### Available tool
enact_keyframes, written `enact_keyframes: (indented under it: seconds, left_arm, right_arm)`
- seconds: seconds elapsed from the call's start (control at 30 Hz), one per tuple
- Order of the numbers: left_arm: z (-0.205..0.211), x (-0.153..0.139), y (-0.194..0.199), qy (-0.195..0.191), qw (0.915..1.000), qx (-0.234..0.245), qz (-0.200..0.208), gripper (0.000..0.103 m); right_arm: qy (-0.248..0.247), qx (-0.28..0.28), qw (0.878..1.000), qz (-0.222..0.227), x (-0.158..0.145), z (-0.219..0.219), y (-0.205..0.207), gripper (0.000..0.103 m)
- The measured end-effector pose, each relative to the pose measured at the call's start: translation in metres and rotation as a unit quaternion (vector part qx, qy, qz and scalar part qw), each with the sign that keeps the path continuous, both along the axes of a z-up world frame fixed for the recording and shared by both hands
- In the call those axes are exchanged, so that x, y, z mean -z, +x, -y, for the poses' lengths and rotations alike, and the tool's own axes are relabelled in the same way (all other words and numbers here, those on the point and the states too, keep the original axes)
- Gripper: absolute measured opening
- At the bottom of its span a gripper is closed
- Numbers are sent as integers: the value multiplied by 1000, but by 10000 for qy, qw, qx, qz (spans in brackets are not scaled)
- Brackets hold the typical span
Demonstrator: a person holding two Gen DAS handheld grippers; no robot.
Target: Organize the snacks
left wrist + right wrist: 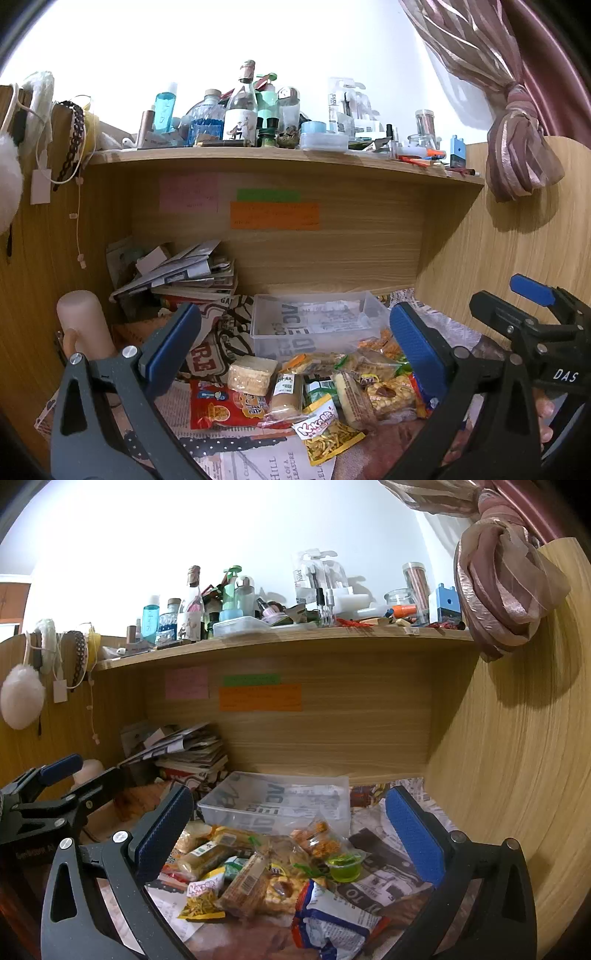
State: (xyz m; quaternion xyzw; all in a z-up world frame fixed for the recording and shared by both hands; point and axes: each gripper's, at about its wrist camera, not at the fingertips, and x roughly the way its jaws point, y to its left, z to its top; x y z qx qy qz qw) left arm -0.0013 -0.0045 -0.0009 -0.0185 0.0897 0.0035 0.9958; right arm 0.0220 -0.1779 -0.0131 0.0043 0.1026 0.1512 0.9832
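A heap of packaged snacks (325, 391) lies on a newspaper-covered desk, also in the right wrist view (258, 875). It includes a red packet (221, 406), a yellow Kokobi packet (328, 435), a green jelly cup (345, 866) and a blue-white packet (332, 919). Behind it stands an empty clear plastic box (314, 325), also in the right wrist view (277, 801). My left gripper (295, 354) is open and empty above the heap. My right gripper (291, 838) is open and empty above the heap, and it shows at the right of the left wrist view (532, 317).
A stack of books and papers (184, 273) sits at the back left. A pink cylinder (83, 325) stands at the left. The wooden shelf (280, 155) above carries bottles and jars. Wooden side walls close in both sides. A knotted curtain (506, 576) hangs at the right.
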Motion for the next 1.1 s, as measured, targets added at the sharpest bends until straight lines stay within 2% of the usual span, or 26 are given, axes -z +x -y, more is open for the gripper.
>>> enact_keyframes:
  seconds: [1.1]
  left_arm:
    - [-8, 2, 4, -124, 9999, 3, -48, 103]
  right_arm:
    - [6, -59, 10000, -26, 2, -4, 0, 103]
